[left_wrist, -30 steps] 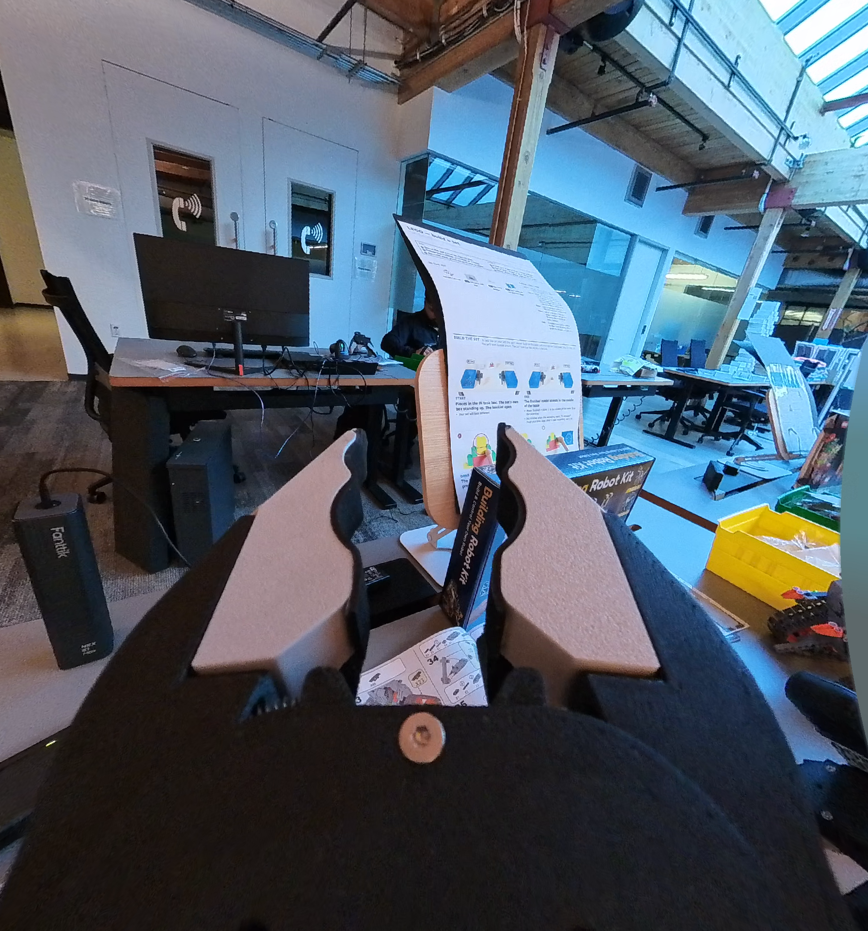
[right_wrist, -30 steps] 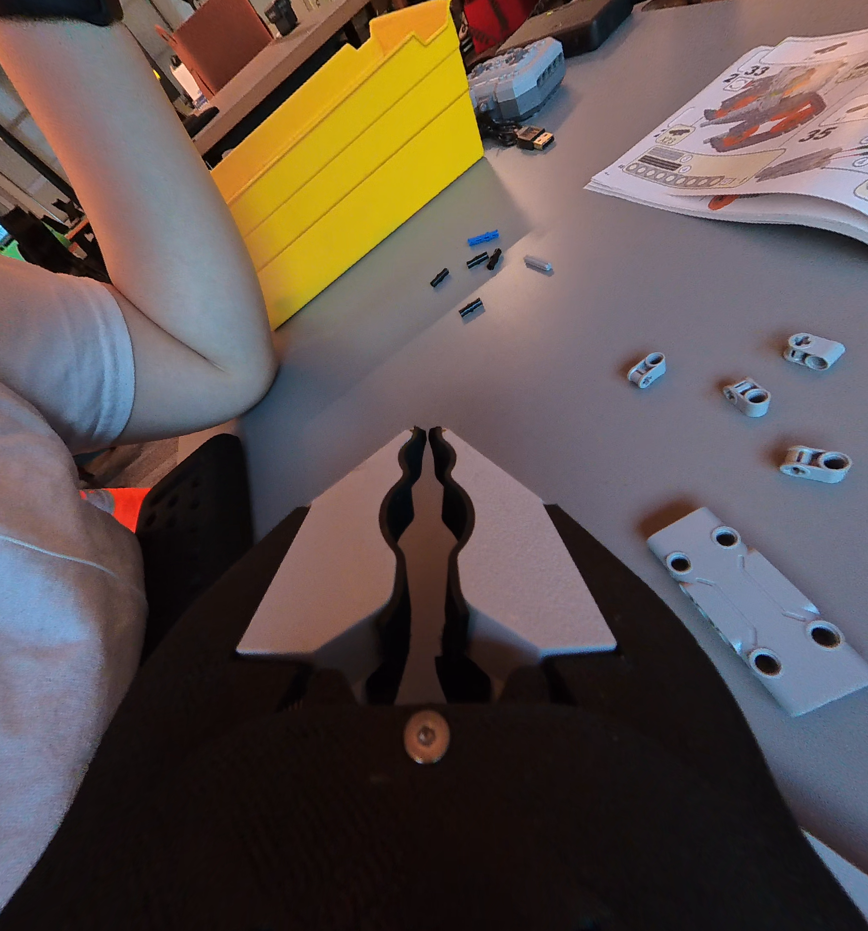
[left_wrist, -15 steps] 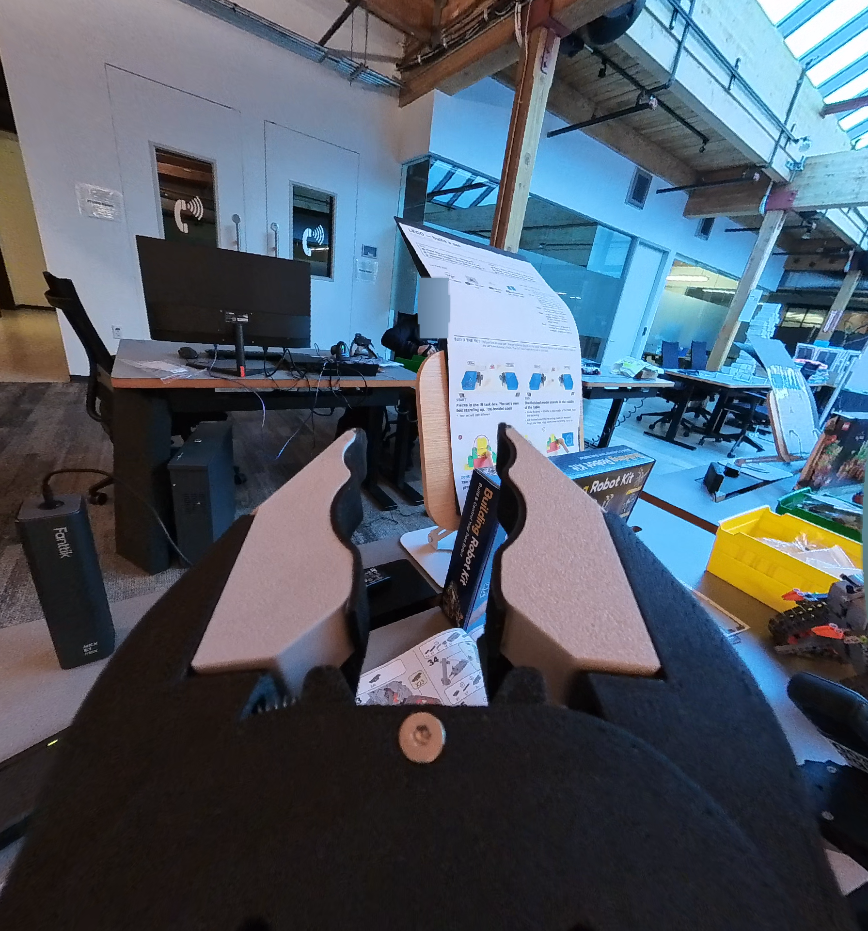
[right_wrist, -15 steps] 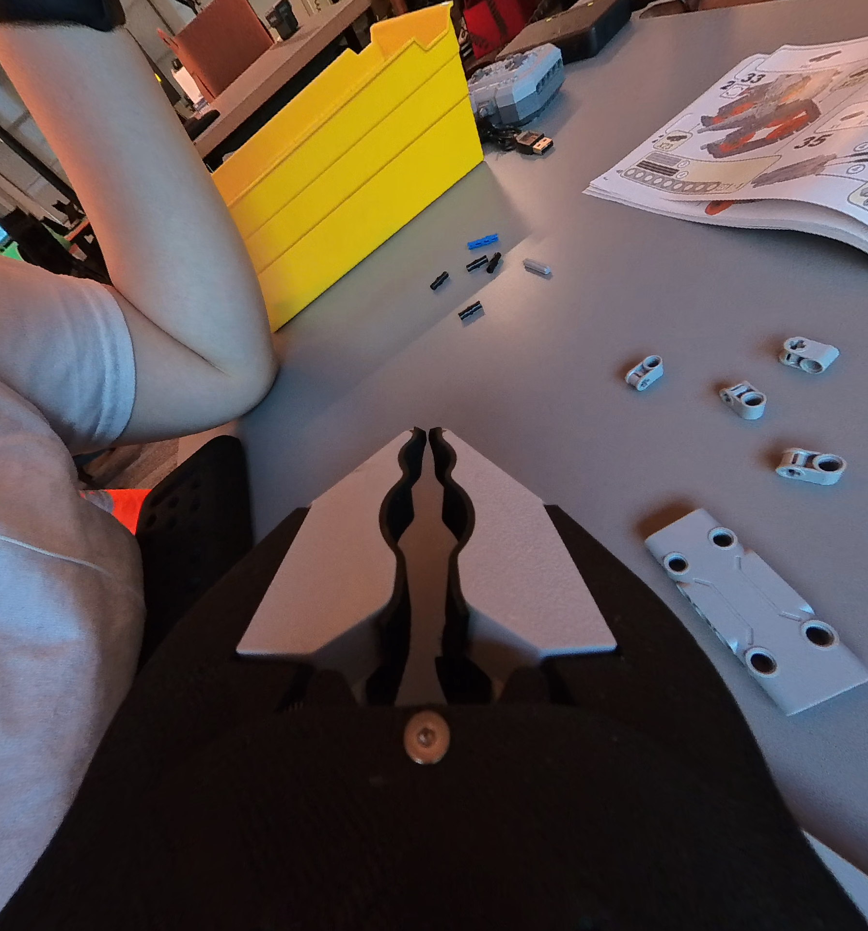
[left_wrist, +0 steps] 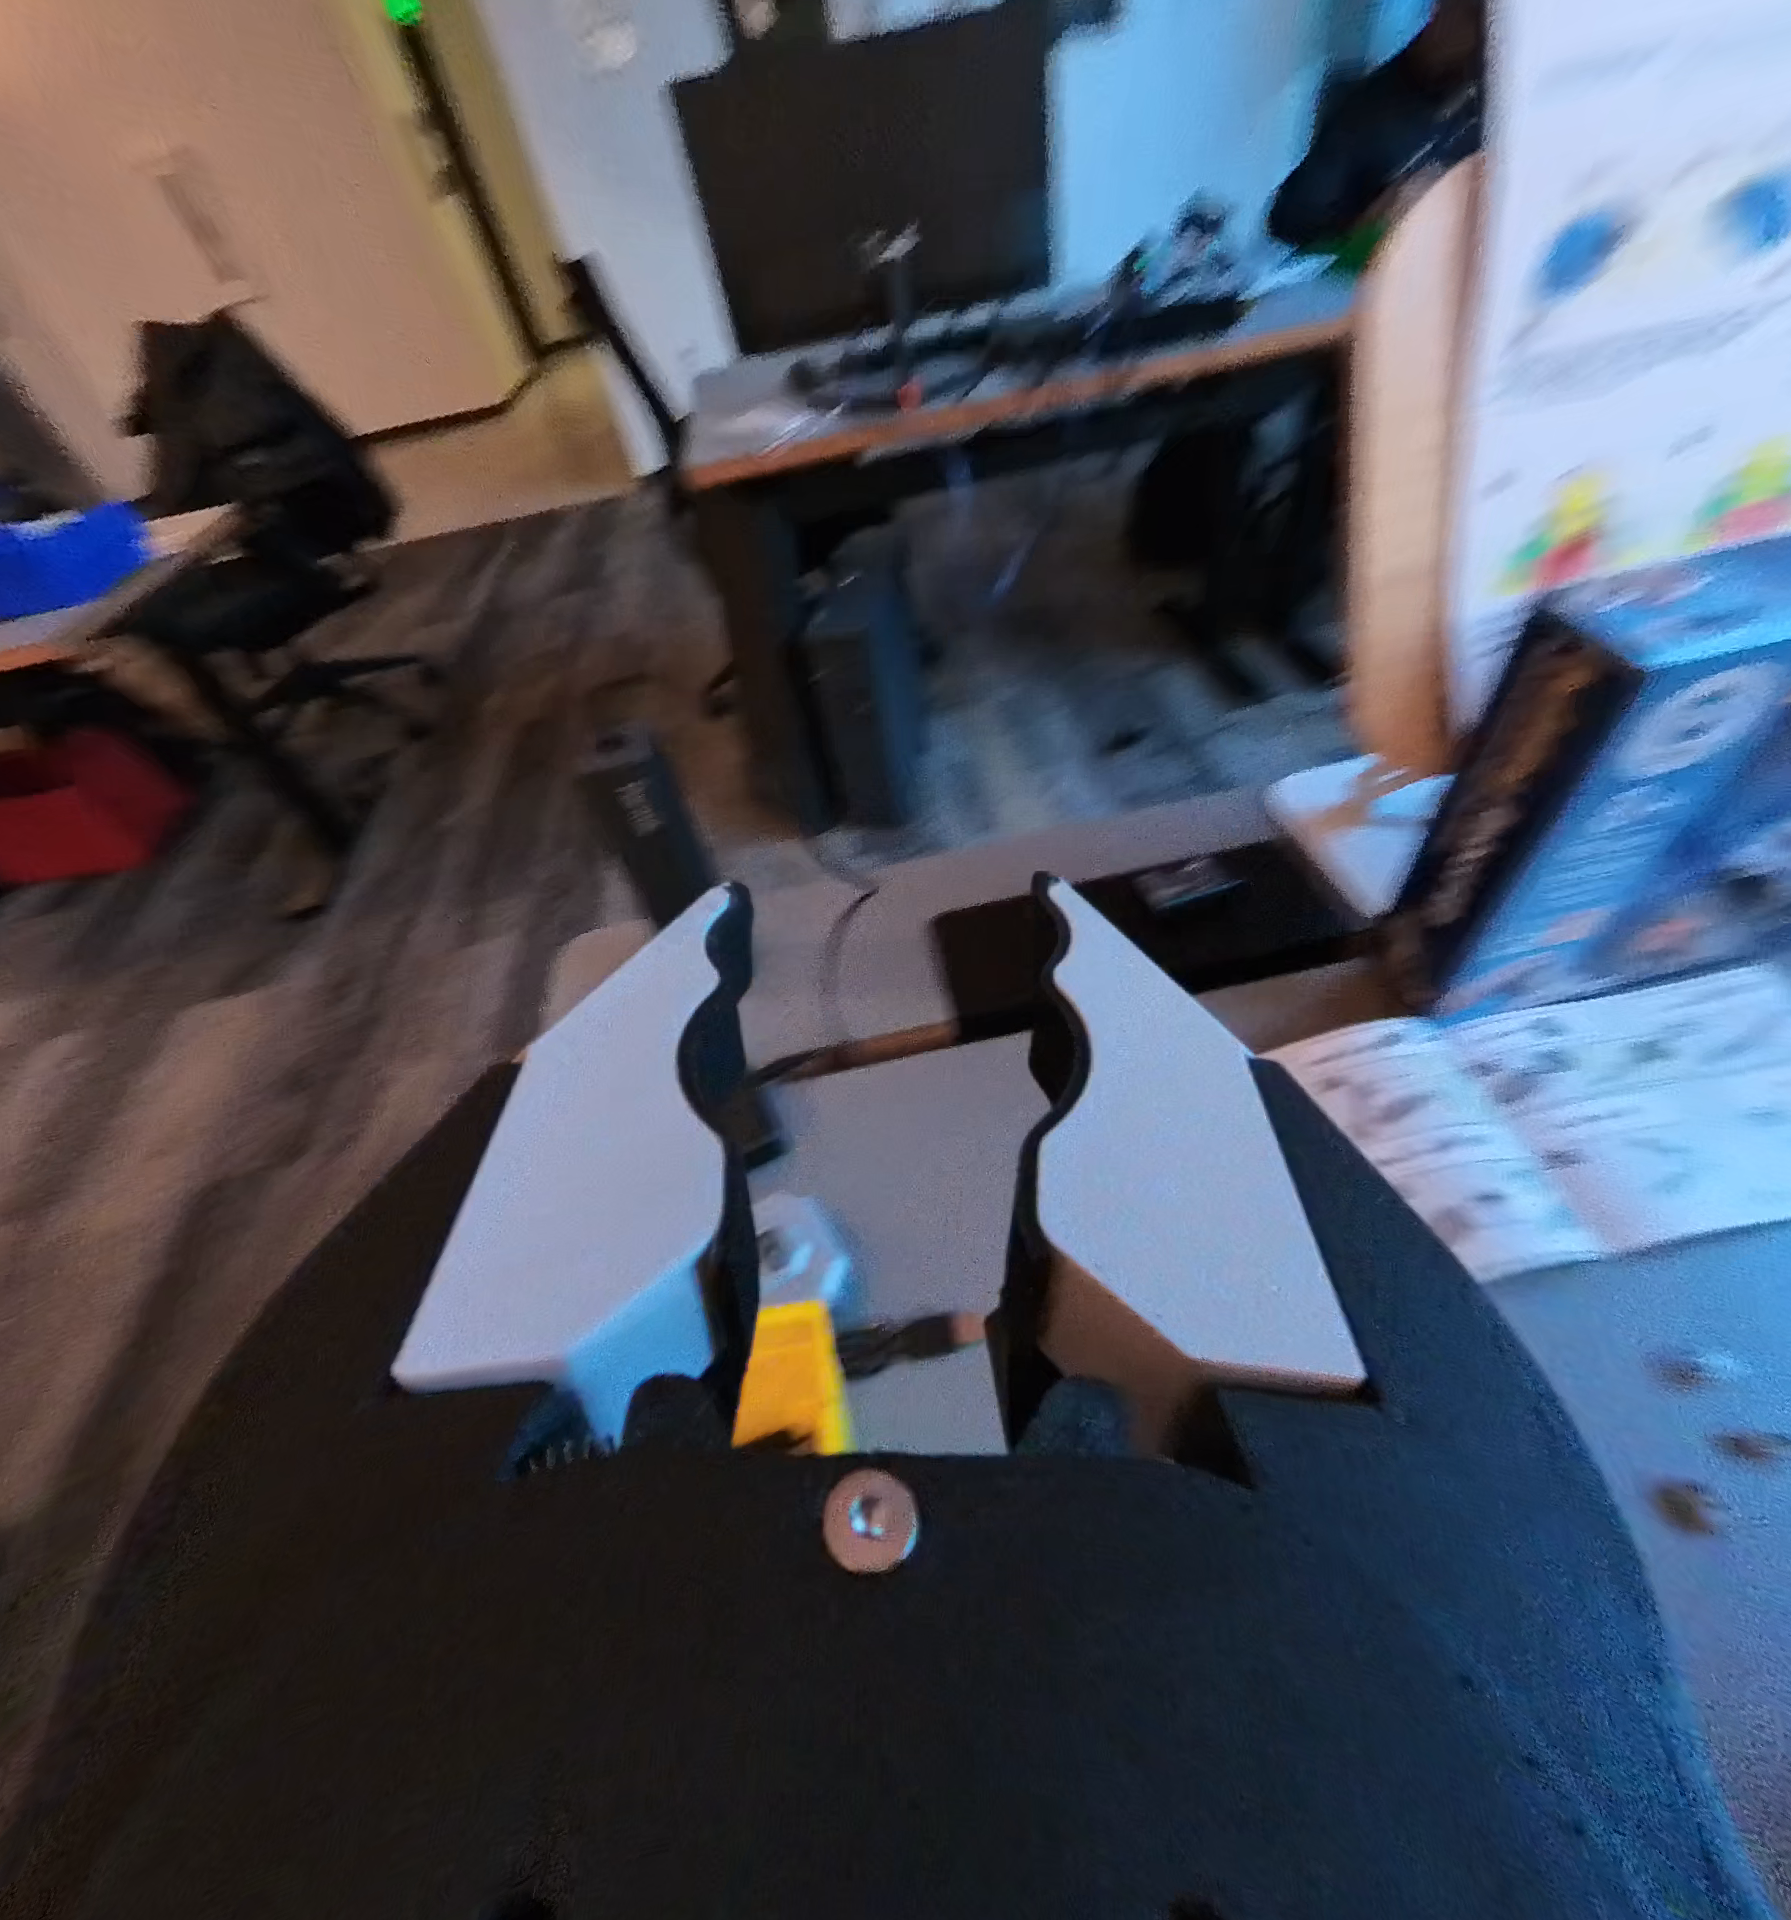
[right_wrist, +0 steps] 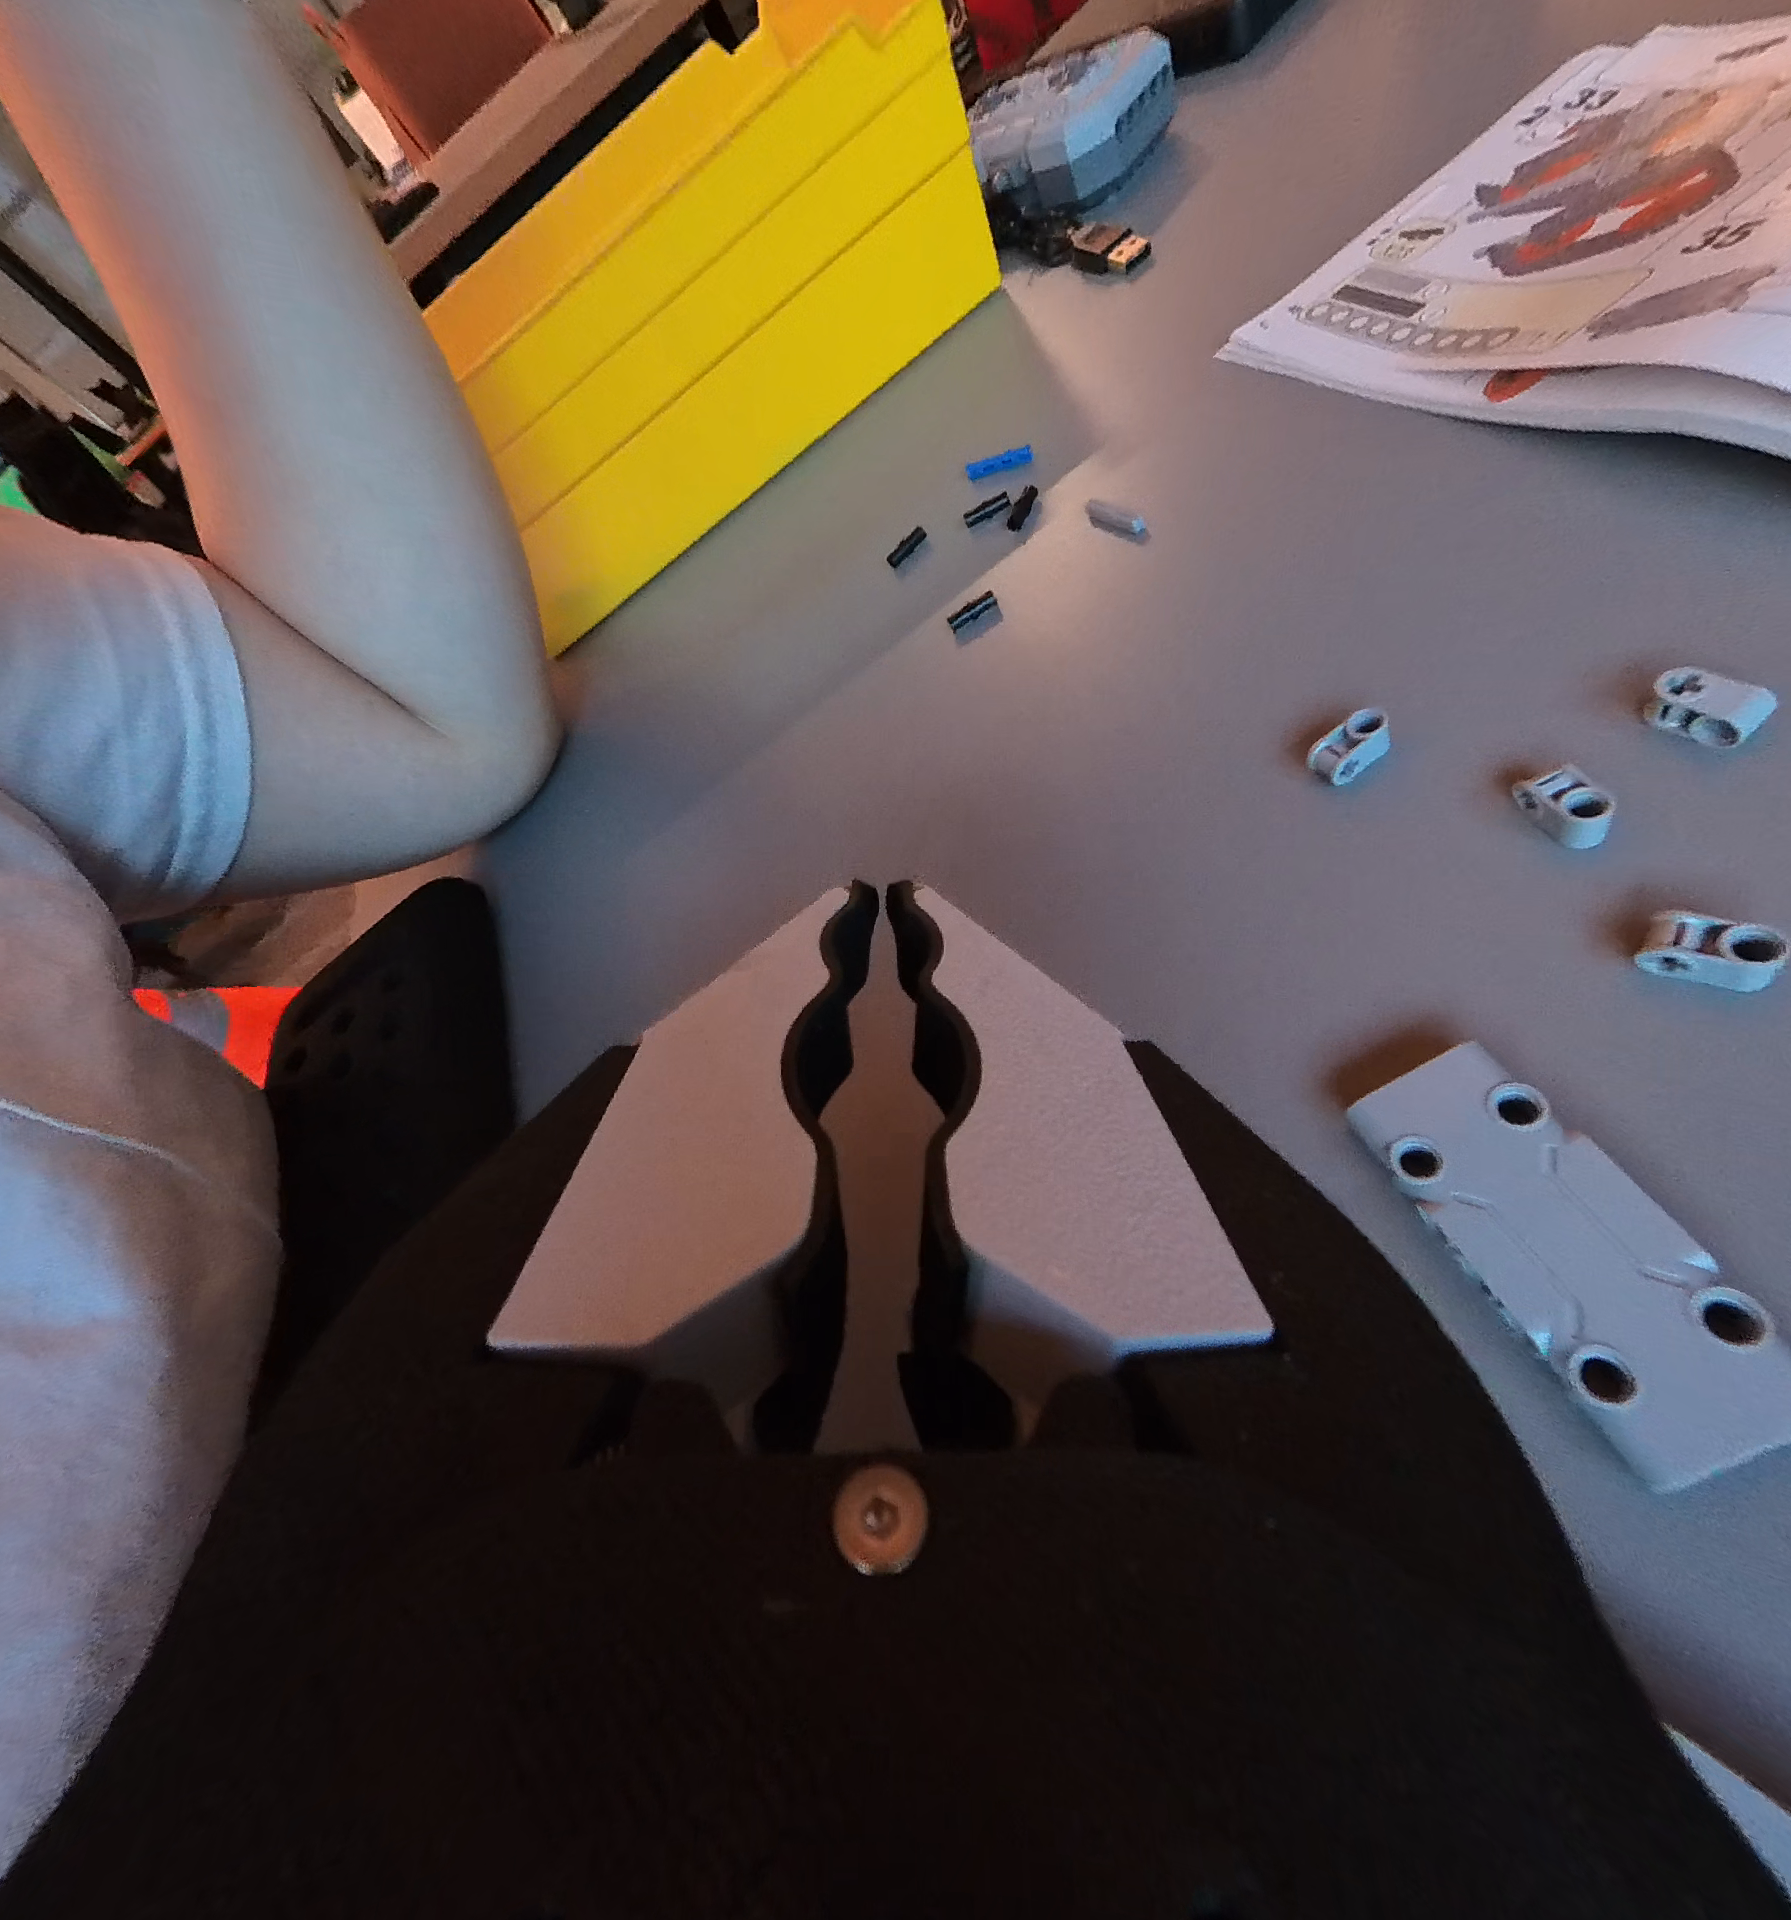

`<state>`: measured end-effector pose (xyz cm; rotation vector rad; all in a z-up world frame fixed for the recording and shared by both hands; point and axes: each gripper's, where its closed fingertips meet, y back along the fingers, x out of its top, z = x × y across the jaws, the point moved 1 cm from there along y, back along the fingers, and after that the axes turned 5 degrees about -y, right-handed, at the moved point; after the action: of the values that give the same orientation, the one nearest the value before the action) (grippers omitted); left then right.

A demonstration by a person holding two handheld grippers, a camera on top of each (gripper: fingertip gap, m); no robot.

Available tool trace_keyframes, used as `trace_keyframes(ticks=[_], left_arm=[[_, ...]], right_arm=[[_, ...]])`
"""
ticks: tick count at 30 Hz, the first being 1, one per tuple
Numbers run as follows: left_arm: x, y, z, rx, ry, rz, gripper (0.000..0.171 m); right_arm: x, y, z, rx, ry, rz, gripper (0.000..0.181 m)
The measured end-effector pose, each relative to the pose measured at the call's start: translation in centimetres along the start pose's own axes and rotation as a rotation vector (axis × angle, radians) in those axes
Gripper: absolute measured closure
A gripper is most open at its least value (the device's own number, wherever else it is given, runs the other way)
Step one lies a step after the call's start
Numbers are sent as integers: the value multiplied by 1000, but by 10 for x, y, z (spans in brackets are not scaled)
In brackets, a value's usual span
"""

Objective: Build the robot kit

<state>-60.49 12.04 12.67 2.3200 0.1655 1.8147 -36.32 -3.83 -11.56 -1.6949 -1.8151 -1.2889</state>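
Note:
My left gripper [left_wrist: 889,896] is open and empty, held above the grey table; the view is blurred by motion. Below its jaws lie a yellow box corner [left_wrist: 789,1382], a grey block [left_wrist: 803,1255] and a cable plug [left_wrist: 948,1330]. An open instruction booklet [left_wrist: 1556,1122] lies to its right. My right gripper [right_wrist: 883,889] is shut and empty, low over the grey table [right_wrist: 1130,727]. A flat grey plate with holes [right_wrist: 1587,1262] lies to its right, with several small grey connectors [right_wrist: 1561,805] beyond it. Small black pins [right_wrist: 974,613] and a blue pin [right_wrist: 1000,462] lie ahead.
A yellow bin [right_wrist: 725,301] stands ahead left in the right wrist view, next to a person's bent arm [right_wrist: 330,499]. A grey motor block [right_wrist: 1073,120] and a USB plug [right_wrist: 1114,249] lie behind it. A blue kit box [left_wrist: 1639,810] and a desk with a monitor [left_wrist: 870,156] show in the left wrist view. My right fingertips sit around 40 centimeters from my left ones. To the grey block [left_wrist: 803,1255]: left tips about 25 centimeters, right tips about 40 centimeters. The right camera catches it too, in the right wrist view [right_wrist: 1103,78].
My left gripper has swung left and tilted down, and its jaws have opened wider. The right gripper has hardly moved and stays shut.

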Motion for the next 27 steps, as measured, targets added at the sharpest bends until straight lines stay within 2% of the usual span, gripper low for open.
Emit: trace_keyframes(ticks=[2,4,10,13,17,19,21,23,27], left_arm=[[-11,-5,-11,87,-52,-76,123],[-17,-9,-14,107,-57,-114,125],[-17,-4,-20,101,-42,-99,121],[-15,3,-23,82,-15,-82,120],[-12,4,-16,38,1,-58,120],[-12,3,-10,15,-11,-62,120],[-14,2,-5,-8,-24,-75,119],[-14,1,-3,-25,-17,-77,119],[-15,4,-5,-35,2,-78,121]], right_arm=[[-3,-3,0,-4,9,-17,177],[-4,-4,0,-18,41,-25,176],[5,-13,0,-67,229,16,174],[24,-38,-6,-64,310,36,175],[66,-85,-9,-84,368,32,175],[83,-103,-31,3,340,45,178],[70,-126,-45,60,388,-66,181],[57,-141,-44,18,478,-137,181],[96,-125,-23,-155,565,34,181]])
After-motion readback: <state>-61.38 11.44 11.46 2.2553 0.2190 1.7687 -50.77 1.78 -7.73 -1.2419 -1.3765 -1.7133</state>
